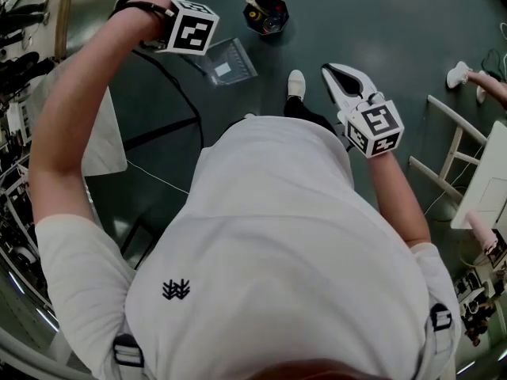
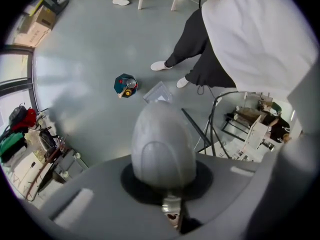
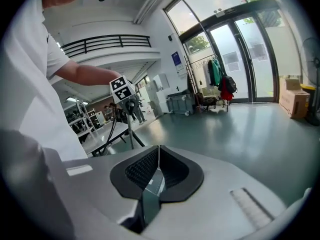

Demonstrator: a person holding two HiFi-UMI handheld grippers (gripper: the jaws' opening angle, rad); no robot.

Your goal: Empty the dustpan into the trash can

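Observation:
A small dark trash can with bits of rubbish inside stands on the grey floor ahead of me, and shows again as the trash can in the left gripper view. A clear dustpan lies on the floor just beside it, also seen as the dustpan. My left gripper is raised high at the left, its jaws together and empty; its marker cube hides the jaws in the head view. My right gripper is held out at the right, shut on nothing, its ribbed pads meeting.
My white shoe is near the dustpan. Black stand legs and a cable cross the floor at the left, by a white sheet. A white chair frame and another person's feet are at the right.

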